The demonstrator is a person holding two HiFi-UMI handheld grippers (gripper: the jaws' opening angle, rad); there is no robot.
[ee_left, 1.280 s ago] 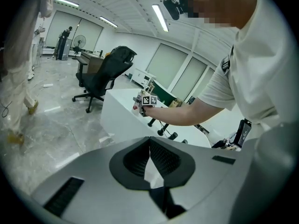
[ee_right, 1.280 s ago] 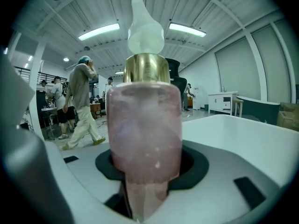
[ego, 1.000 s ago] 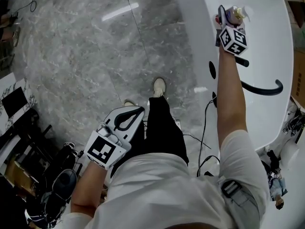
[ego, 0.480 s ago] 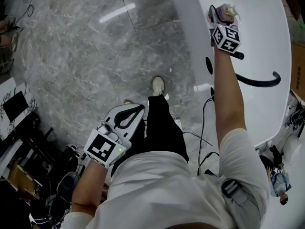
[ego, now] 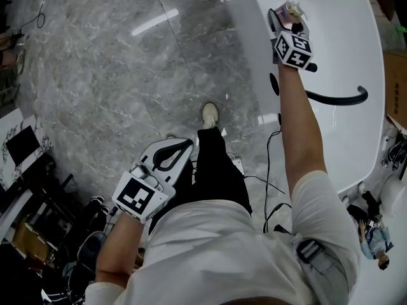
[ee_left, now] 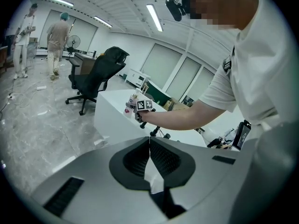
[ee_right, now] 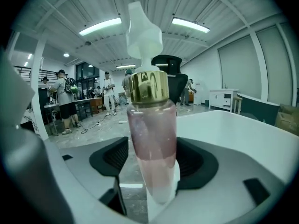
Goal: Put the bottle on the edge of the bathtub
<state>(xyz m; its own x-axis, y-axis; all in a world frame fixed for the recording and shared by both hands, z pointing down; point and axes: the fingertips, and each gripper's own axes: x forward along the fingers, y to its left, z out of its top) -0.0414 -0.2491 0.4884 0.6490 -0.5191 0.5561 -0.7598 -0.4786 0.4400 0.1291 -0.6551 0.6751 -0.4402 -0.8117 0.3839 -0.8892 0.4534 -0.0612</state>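
A clear bottle with pink liquid, a gold collar and a white pump stands upright between my right gripper's pads. Those jaws are opening, and the left pad stands clear of the bottle's side. In the head view the right gripper reaches out over the rim of the white bathtub, with the bottle's pump top showing just past the marker cube. My left gripper hangs low by the person's leg, its jaws shut on nothing. From there the bottle shows on the tub's edge.
A black curved fixture lies on the tub behind the right arm. Grey marble floor spreads to the left, with cables and dark equipment at the lower left. A black office chair and people stand far back in the room.
The right gripper has carried the bottle a little left and farther along the tub rim. The left gripper has stayed by the leg.
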